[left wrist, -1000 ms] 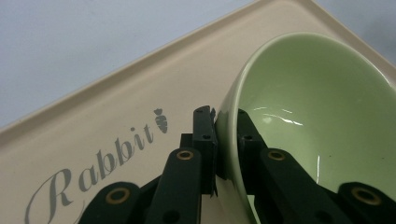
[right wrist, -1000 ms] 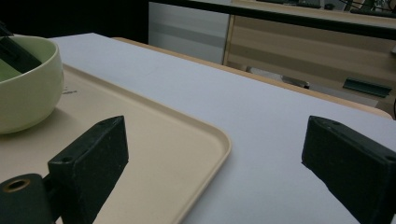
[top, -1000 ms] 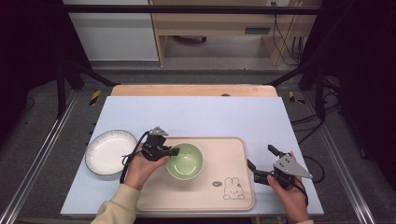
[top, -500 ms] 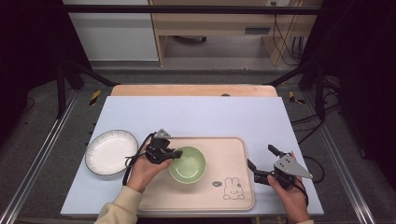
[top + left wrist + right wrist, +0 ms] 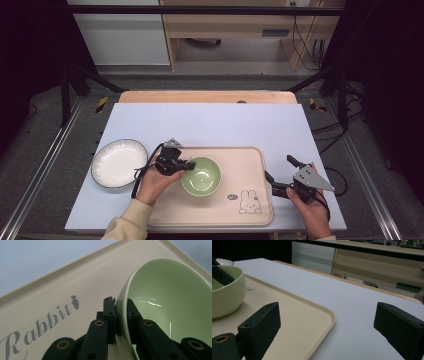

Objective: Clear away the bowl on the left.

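Bowl: a pale green bowl (image 5: 201, 175) sits on the tray (image 5: 250, 155), in its left half, nearer the left edge than the middle.
Bowl's make: glossy and glazed, with bright highlights inside; it looks like ceramic or hard melamine, so I judge it stiff, smooth, somewhat slippery and likely to chip if dropped.
Weight: probably moderate for its size; held by one side of the rim, it would tend to tip toward the far side.
Where to hold: the rim wall is the natural place, one jaw inside and one outside, as thin and curved as it is; a deep bite seems safer than a fingertip pinch.
Left tongs: the left gripper (image 5: 120, 312) has its jaws closed on the bowl's left rim, one jaw against the outer wall, the other inside the bowl.
Right tongs: the right gripper (image 5: 280, 176) stands wide open with nothing between its jaws, over the tray's right edge near the front right corner.
Plate: a white plate (image 5: 118, 163) with a dark rim lies on the tabletop just left of the tray.
Writing: the tray carries the word "Rabbit" (image 5: 37, 330) in grey script with a small carrot mark beside it.
Picture: a line-drawn rabbit (image 5: 247, 201) is near the tray's front right corner; a small grey mark beside it is too small to read.
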Demonstrator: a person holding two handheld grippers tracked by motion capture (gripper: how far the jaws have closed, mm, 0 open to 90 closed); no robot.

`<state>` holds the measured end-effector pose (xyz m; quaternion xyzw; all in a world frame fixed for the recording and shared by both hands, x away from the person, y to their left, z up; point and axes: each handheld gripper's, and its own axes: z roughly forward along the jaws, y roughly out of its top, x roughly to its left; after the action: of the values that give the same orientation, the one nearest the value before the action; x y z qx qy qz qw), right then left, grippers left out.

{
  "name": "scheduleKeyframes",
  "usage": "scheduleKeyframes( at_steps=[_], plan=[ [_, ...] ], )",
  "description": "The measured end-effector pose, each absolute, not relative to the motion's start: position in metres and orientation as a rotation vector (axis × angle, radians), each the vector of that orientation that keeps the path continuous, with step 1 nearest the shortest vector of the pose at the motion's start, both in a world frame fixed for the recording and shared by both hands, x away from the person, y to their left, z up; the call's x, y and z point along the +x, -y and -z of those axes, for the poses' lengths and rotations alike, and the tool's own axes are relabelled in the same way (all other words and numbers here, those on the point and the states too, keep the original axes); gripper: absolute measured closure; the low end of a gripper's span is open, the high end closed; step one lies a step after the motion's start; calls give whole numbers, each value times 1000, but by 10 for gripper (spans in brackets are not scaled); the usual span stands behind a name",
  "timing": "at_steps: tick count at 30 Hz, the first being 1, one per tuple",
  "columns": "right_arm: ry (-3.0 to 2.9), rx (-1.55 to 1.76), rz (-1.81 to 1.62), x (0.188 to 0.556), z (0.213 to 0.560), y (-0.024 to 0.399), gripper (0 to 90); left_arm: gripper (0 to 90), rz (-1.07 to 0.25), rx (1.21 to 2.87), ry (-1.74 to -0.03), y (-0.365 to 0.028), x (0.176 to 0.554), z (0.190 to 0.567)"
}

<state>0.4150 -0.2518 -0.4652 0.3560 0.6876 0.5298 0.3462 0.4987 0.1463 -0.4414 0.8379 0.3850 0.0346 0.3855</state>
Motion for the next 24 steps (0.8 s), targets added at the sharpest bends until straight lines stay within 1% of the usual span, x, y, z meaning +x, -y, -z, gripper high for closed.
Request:
scheduleKeyframes(
  at_steps=[10, 24],
  plan=[
    [-1788, 923, -1376, 415, 465, 252, 71, 832, -51, 2137, -1002, -148, 502, 445],
    [-1787, 931, -1378, 415, 465, 252, 71, 833, -43, 2154, -1002, -147, 505, 446]
  ],
)
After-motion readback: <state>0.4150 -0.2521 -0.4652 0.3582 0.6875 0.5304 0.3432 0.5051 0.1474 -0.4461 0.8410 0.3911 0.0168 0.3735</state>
